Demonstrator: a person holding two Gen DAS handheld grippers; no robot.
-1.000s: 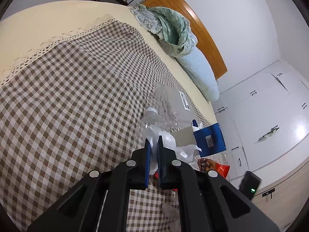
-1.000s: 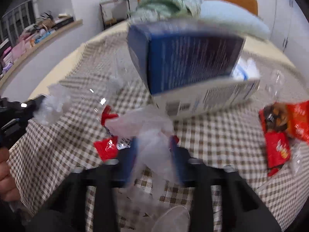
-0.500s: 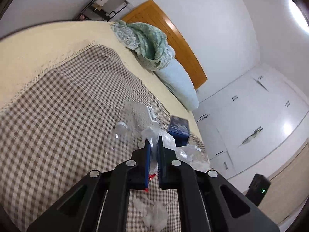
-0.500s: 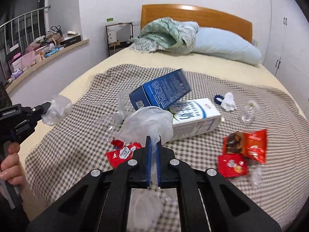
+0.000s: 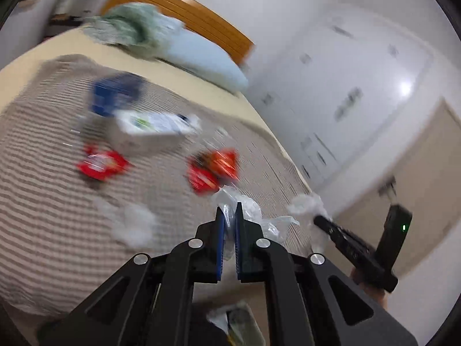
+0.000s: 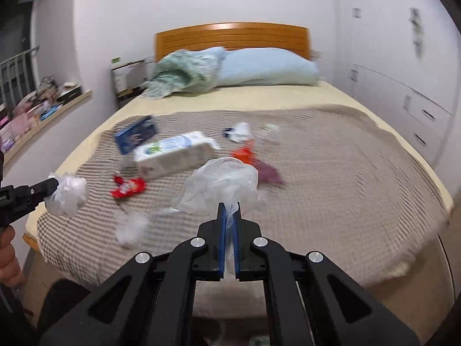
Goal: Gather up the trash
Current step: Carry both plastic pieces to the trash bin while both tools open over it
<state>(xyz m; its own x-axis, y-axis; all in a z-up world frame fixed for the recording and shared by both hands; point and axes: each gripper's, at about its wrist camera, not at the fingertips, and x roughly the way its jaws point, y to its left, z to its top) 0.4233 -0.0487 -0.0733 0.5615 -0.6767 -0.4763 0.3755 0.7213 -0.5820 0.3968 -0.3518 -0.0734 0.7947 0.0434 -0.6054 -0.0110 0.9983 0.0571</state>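
Right gripper [image 6: 228, 212] clenched on plastic bag [image 6: 222, 184], bag bunched upward w/ no clear long axis, left gripper [image 5: 229, 212] gripping crumpled plastic wrap [image 5: 245, 204].

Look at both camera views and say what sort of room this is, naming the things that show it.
A bedroom: a bed with a wooden headboard and a blue pillow, and white wardrobe doors along the wall.

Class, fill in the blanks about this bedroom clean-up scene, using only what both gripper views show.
1. The right gripper has its jaws shut on a crumpled white plastic ____.
2. The white milk carton lies on the ____ blanket.
3. The light blue pillow rests against the ____ headboard.

Missing words: bag; checked; wooden
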